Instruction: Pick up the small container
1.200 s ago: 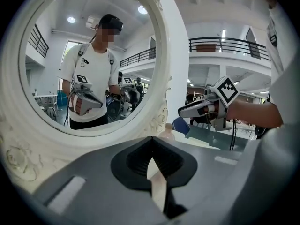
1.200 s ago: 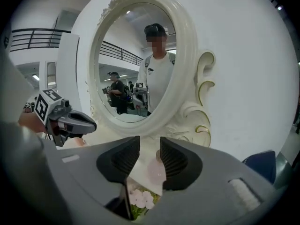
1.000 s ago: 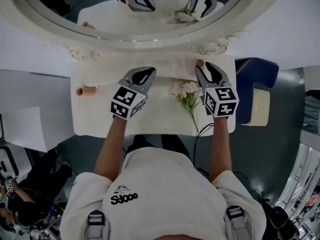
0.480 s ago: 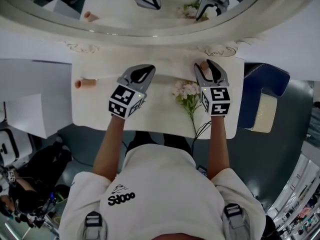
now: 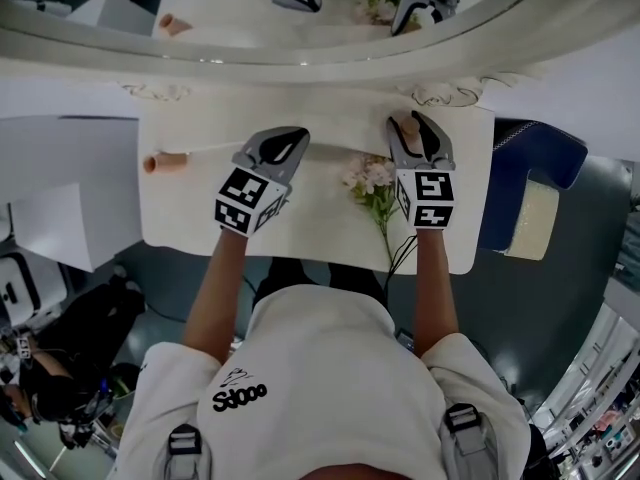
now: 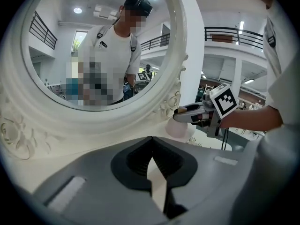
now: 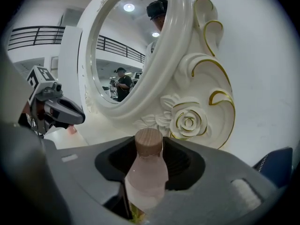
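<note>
Small container (image 7: 146, 175): pale pink bottle with brown round stopper.

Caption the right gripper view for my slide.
Right claw, jaws closing around a small pale-pink bottle with a round wooden stopper, before an ornate white oval mirror frame.
</note>
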`<state>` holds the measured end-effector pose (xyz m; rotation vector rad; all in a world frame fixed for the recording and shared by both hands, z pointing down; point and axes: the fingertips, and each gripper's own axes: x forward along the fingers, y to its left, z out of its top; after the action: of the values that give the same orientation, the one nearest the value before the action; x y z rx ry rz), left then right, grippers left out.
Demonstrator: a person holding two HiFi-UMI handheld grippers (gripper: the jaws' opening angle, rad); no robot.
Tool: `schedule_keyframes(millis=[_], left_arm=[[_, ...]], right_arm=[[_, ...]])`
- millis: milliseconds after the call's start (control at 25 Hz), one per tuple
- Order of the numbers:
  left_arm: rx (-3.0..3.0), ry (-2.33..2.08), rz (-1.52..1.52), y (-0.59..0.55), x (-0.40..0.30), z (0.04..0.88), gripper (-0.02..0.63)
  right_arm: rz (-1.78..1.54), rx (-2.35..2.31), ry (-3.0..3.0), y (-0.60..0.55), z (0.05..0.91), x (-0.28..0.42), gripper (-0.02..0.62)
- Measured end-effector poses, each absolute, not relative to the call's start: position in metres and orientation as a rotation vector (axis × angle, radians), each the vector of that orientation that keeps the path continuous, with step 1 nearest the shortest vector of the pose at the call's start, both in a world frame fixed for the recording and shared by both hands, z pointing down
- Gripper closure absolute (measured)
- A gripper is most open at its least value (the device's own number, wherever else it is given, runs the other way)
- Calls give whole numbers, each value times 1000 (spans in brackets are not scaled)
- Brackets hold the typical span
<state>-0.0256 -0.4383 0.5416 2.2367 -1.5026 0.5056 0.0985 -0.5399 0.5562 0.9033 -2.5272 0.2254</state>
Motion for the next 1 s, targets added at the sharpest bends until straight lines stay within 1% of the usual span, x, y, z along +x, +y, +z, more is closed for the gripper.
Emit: schedule_keyframes(millis=[160, 240, 640, 1000], left_arm=[[2244, -1491, 482, -435, -26, 540, 588], [2254, -1487, 482, -433, -28, 539, 589], [2306, -1524, 460, -418, -54, 514, 589], [2386, -1544, 396, -403, -63, 483, 589]], right_arm=[[222, 928, -2505, -540, 555, 99, 456], [225, 934, -2494, -541, 555, 99, 462], [316, 1029, -2415, -533, 555, 109, 465], [244, 1097, -2436, -505, 506, 121, 465]])
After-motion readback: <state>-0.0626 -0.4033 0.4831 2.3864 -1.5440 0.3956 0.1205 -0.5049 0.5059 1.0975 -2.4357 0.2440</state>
